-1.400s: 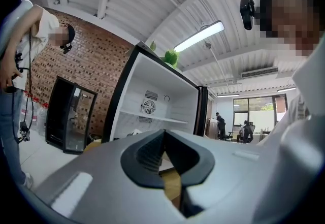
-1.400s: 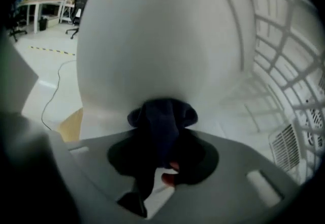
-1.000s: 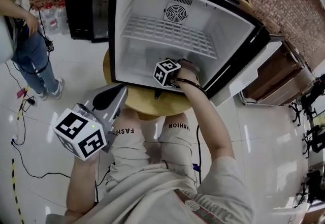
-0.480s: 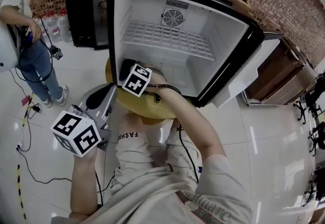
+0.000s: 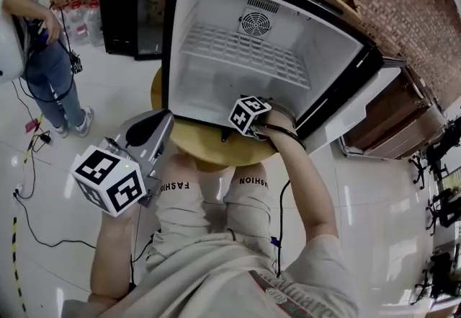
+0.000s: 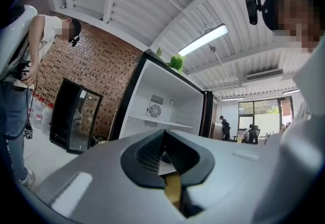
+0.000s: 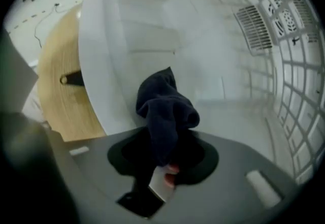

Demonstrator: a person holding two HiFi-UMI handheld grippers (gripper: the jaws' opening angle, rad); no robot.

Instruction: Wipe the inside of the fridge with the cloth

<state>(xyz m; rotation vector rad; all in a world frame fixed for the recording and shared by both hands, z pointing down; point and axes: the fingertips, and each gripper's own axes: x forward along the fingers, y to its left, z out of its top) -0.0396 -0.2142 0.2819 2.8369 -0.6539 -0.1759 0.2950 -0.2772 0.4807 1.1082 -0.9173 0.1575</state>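
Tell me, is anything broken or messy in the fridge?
Nothing stands out. The fridge looks bare and clean, its shelf sits straight, and the right claw holds the cloth.

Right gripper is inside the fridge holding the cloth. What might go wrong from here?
1. The dark cloth hangs bunched from the right gripper, so little of it may touch the fridge floor, and it might slip out.
2. The wire shelf sits above the gripper; lifting may knock it.
3. The fridge seems to rest on a small round wooden table; hard pushing might shift it.
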